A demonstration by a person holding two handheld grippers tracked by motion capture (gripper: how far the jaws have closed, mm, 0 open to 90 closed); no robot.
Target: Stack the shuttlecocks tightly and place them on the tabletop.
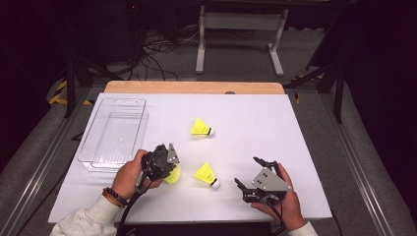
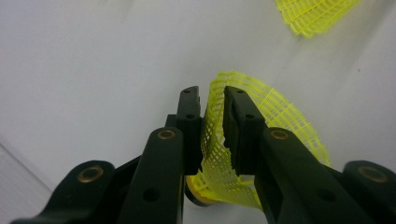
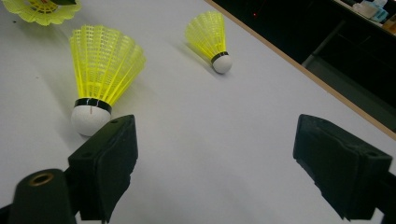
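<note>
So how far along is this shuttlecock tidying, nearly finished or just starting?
Just starting, by the look of it. The clear bin holds nothing yet. In hand: the left gripper is pinching the mesh skirt of one yellow shuttlecock. Left: two more shuttlecocks lie on the table, one near the open right gripper at and one farther off.

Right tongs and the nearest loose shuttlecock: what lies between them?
Nothing: in the right gripper view, bare white table separates the open right tongs from that shuttlecock.
</note>
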